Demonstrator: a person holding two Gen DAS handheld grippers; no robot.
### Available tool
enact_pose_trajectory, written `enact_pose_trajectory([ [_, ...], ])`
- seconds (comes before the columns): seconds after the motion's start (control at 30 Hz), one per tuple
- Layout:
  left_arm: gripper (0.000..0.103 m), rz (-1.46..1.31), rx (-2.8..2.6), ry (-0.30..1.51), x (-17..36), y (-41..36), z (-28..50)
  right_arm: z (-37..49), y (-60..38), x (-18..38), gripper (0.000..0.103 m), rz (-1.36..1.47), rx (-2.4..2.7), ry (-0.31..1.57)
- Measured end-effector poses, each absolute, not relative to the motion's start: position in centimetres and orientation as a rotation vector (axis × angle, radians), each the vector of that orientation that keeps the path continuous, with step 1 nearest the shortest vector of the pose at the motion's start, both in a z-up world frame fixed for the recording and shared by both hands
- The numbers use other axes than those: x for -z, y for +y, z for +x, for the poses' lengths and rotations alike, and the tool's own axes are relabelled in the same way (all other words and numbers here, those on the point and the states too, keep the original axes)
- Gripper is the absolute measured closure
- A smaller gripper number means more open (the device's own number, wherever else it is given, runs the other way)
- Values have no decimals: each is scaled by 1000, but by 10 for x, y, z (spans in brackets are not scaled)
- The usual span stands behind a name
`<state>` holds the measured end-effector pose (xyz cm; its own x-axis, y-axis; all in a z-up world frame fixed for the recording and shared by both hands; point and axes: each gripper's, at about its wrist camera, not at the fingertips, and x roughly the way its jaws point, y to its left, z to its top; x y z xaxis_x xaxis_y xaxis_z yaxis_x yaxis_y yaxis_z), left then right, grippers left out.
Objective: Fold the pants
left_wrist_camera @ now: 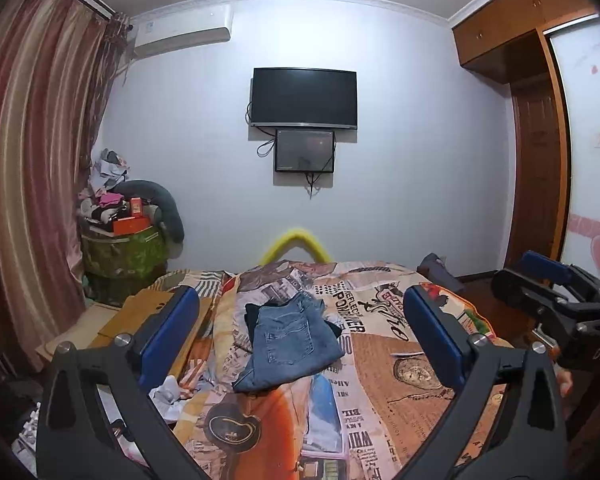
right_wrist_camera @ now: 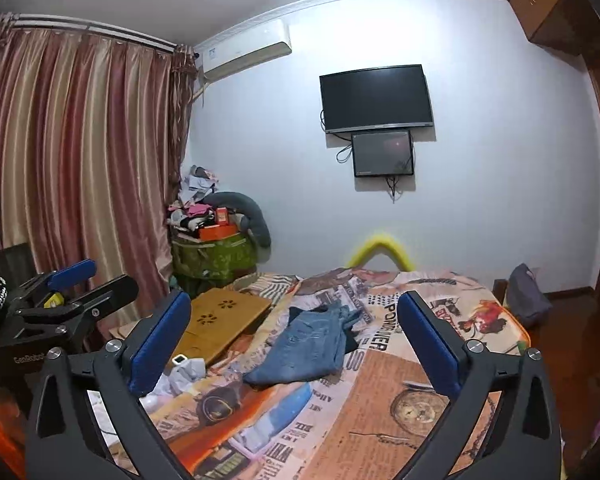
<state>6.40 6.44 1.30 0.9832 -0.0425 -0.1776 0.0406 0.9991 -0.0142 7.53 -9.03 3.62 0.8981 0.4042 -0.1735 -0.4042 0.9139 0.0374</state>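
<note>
Pants (left_wrist_camera: 290, 344) lie folded on the bed (left_wrist_camera: 412, 364); I judge folding done. My left claw (left_wrist_camera: 300, 336) and right claw (right_wrist_camera: 294, 340) are spread, empty.

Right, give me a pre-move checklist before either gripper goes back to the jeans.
1. Left gripper open, nothing between its fingers: ok.
2. Right gripper open and empty: ok.
3. Both grippers clear of the jeans: ok.
4. Jeans folded into a compact bundle on the bedspread: ok, though the edges look uneven.
5. Dark garment poking out beneath the jeans, separate from them: cannot tell.
6. White cloth at the bed's left edge kept off the jeans: ok.
</note>
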Motion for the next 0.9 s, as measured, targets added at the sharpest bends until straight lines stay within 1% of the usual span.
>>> enact_pose_trajectory([
  [0.9,0,-30,70,190,-5,69,69,67,-94,-30,1,7,-403,197],
])
